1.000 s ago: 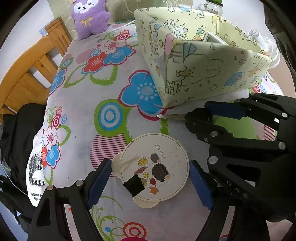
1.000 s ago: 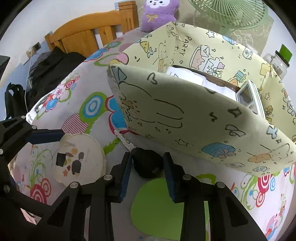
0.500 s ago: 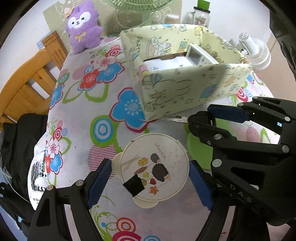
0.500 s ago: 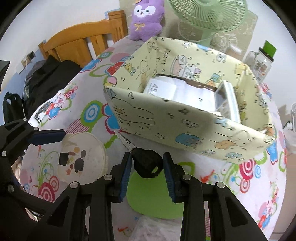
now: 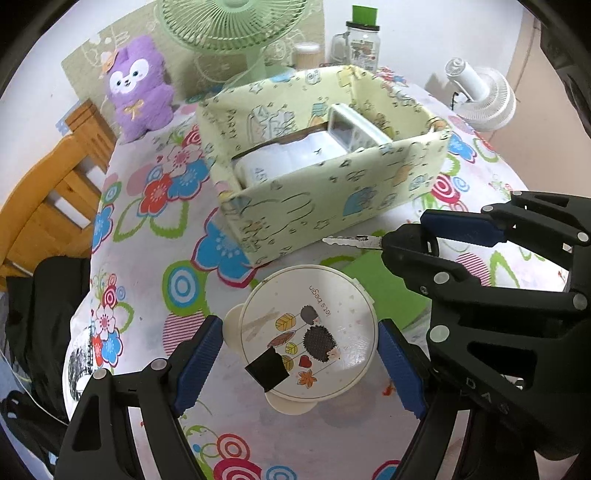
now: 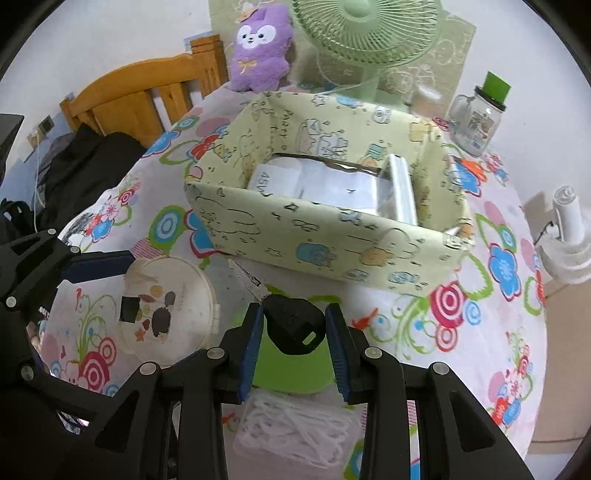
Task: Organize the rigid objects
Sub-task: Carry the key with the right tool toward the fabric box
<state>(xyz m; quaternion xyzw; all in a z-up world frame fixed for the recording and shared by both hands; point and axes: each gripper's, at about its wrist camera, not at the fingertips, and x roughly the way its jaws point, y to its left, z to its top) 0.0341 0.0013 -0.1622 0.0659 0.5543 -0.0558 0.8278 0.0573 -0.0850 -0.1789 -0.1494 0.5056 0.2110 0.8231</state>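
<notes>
Both tools gripped loads, left tool [image 5: 299, 363] a round tin [image 5: 308, 334], right tool [image 6: 293, 330] a key [image 6: 291, 321], seemingly bound for the fabric box [image 6: 325, 236]; each needed to clear its rim.

A bench [image 6: 491, 332] with a flowered cloth stands by a pale wall [image 6: 110, 37]. A wooden chair [image 6: 140, 96] is at its left, a green fan [image 6: 365, 33] and purple plush [image 6: 258, 48] at the back.
</notes>
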